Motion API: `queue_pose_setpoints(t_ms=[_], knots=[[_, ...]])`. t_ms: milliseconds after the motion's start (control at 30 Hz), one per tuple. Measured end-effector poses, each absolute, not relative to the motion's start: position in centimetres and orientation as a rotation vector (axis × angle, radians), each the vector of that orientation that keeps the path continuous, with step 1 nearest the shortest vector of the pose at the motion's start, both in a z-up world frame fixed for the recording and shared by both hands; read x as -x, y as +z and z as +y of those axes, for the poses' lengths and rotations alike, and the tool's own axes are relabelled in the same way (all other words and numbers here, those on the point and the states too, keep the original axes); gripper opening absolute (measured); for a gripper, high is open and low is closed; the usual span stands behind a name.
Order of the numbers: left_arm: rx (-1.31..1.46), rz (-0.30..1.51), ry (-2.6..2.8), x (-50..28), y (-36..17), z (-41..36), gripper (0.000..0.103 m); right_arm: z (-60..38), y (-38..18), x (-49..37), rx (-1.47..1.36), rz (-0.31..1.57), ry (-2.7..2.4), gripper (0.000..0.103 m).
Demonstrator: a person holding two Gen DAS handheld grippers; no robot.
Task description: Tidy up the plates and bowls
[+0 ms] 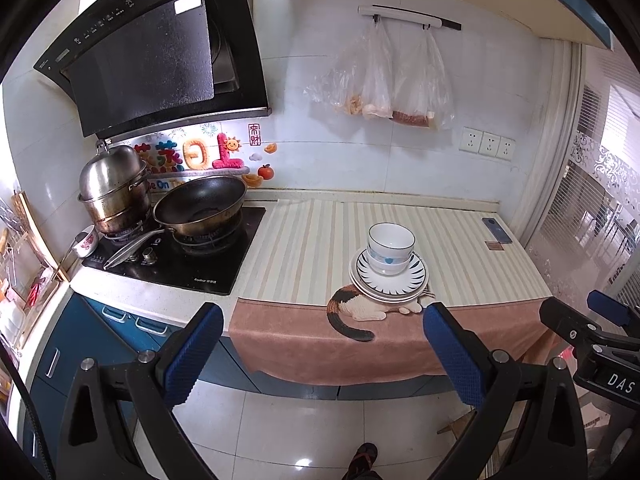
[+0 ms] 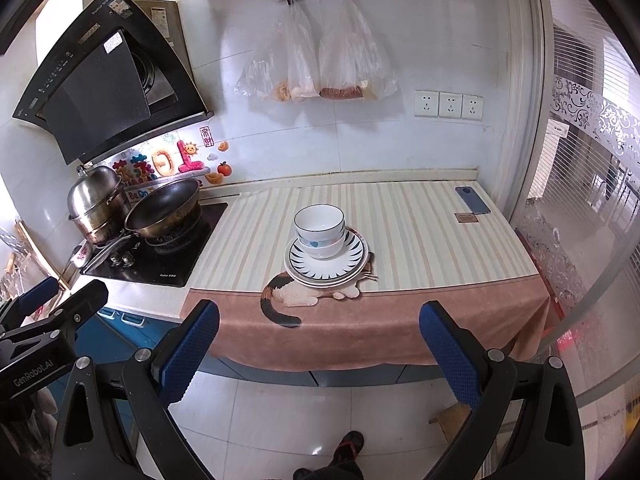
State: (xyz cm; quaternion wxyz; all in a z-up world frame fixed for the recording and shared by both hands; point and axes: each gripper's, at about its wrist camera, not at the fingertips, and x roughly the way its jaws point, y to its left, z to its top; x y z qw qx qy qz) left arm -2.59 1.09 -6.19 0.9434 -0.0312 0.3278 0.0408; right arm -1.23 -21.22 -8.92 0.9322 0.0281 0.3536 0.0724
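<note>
Two bowls [image 1: 390, 248] sit nested on a stack of plates [image 1: 387, 280], on the striped cloth [image 1: 304, 240] near the counter's front edge, partly over the cat print [image 1: 356, 308]. I've got both claws back over the floor, well apart from the stack. Left gripper [image 1: 322, 356]: wide, empty, stack ahead, slightly right of centre. Right gripper [image 2: 320, 354]: wide too, stack dead ahead. Wok [image 1: 202, 204] and steamer pot [image 1: 112, 188] off to the left.

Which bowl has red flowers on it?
The small white bowl beside the stove, left of the steel pot, with a spoon in it. The two stacked white bowls on the striped plates have blue trim instead.
</note>
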Motion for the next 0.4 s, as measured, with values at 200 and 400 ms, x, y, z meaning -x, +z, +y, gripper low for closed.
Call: queue_pose_setpoints(t_ms=[200, 400], knots=[[0.059, 0.673, 0.083, 2.86, -6.49, 0.87, 0.103, -21.33, -8.97, 1.34, -0.060, 0.726, 0.152, 0.102], [0.059, 0.672, 0.081, 3.02, -6.61, 0.82, 0.103, -21.41, -9.01, 1.51, -0.059, 0.724, 0.151, 0.102]])
